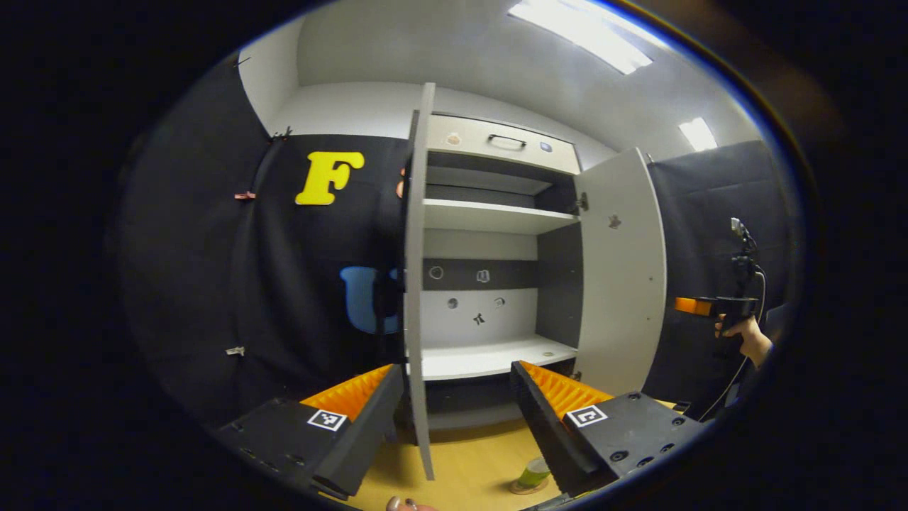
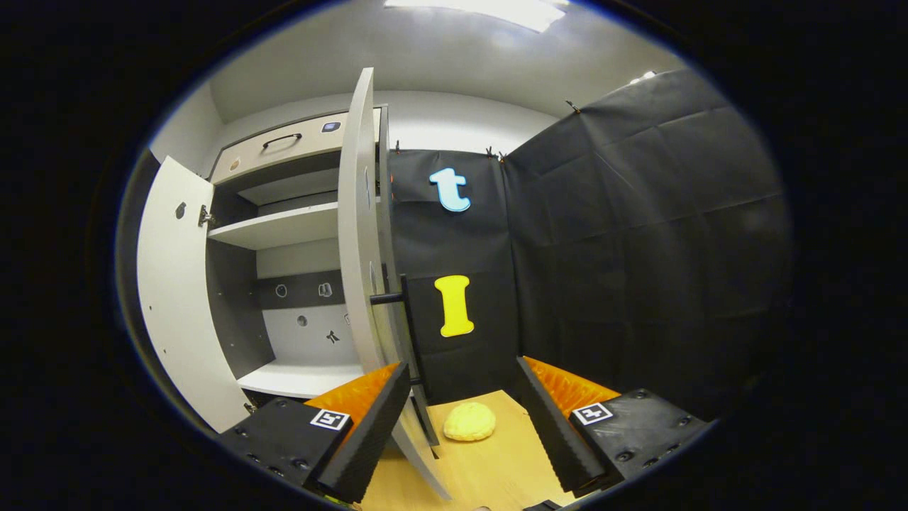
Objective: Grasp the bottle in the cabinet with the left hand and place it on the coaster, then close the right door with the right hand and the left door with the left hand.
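Right gripper view: right gripper (image 2: 461, 419) open, empty, right door (image 2: 358, 234) edge just ahead-left.
Push that door's outer face steadily; left gripper (image 1: 454, 419) open, empty, bottle (image 1: 533, 474) set on coaster (image 1: 526, 488).

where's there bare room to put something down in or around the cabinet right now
Both cabinet shelves look bare: the upper shelf and the lower shelf, between the left door and right door. The tabletop is free around the yellow lump. It is tighter near the green bottle, close by the left gripper.

Bottle (image 1: 533, 474) on coaster (image 1: 528, 487); doors ajar
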The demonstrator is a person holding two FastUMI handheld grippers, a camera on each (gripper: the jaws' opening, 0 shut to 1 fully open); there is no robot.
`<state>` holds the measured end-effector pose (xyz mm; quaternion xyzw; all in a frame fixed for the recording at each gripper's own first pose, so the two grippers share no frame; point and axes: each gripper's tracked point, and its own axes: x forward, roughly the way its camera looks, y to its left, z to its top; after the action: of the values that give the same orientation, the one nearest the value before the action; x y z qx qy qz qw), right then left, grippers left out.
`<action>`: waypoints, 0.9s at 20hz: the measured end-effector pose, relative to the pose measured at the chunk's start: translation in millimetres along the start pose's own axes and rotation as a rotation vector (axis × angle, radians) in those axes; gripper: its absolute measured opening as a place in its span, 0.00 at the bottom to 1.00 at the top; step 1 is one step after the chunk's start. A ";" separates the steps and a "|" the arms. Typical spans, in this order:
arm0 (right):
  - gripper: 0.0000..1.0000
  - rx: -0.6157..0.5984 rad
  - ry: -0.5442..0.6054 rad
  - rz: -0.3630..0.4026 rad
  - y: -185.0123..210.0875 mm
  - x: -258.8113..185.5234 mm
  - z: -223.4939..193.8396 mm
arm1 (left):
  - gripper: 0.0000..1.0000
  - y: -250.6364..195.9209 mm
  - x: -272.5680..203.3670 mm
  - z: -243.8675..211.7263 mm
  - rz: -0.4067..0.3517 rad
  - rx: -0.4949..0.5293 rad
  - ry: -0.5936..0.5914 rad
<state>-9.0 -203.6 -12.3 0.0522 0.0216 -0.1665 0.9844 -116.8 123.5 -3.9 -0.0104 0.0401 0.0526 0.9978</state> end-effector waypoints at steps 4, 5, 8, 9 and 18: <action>0.98 -0.043 0.009 0.097 14.0 17.9 -0.8 | 0.97 50.9 -6.4 7.1 0.155 -0.031 -0.001; 0.98 -0.058 0.021 0.119 15.3 22.1 -5.0 | 0.95 58.3 -8.8 11.0 0.183 -0.050 -0.009; 0.97 -0.059 0.040 0.175 17.8 30.4 -9.4 | 0.95 73.0 -17.1 18.6 0.279 -0.054 -0.041; 0.96 -0.047 0.046 0.195 20.6 31.4 -10.3 | 0.95 73.8 -19.5 22.4 0.301 -0.041 -0.047; 0.98 -0.021 0.069 0.389 84.0 26.0 -22.4 | 0.95 72.5 -14.1 26.1 0.357 0.009 -0.042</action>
<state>42.7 -130.8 -28.1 0.0508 0.0466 0.0290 0.9972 -136.4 194.7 22.0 0.0027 0.0208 0.2291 0.9732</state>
